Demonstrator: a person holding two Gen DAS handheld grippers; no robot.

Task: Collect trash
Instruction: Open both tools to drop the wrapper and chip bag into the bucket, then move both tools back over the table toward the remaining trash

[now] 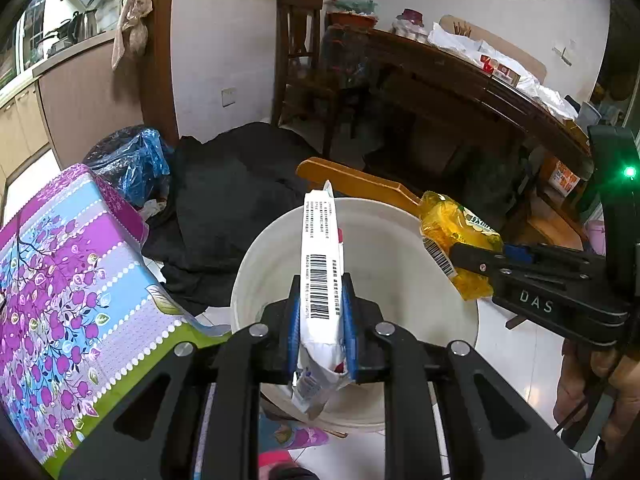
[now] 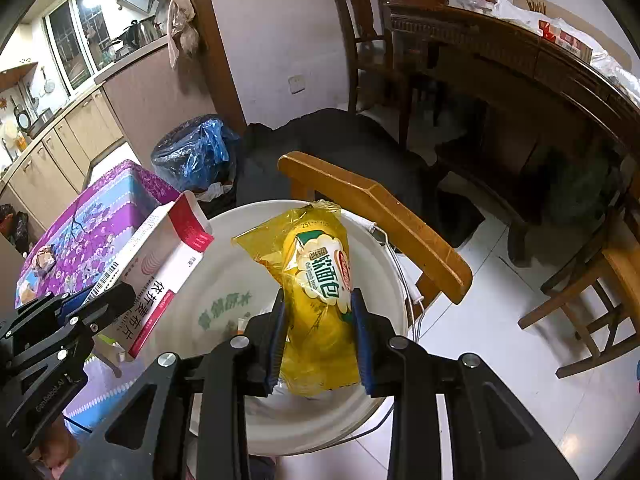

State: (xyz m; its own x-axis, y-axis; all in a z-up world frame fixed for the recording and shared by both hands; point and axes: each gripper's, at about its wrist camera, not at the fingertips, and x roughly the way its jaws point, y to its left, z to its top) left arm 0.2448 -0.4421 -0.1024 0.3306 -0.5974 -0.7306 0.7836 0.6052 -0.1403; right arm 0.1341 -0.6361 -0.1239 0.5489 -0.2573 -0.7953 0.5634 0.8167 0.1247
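box (image 2: 160,276) left of bread wrapper (image 2: 320,292), both above the bucket (image 2: 224,280).

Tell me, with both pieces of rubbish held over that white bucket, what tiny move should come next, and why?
Probably open the tools and let go. The left tool is clamped on the white medicine box and the right tool on the yellow bread wrapper, and both hang above the open white bucket, so the items should drop inside.

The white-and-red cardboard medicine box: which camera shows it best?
The right wrist view: the white-and-red cardboard medicine box shows its broad printed face and open red flap, held over the white plastic bucket. The left wrist view shows only its narrow barcode edge in the left gripper.
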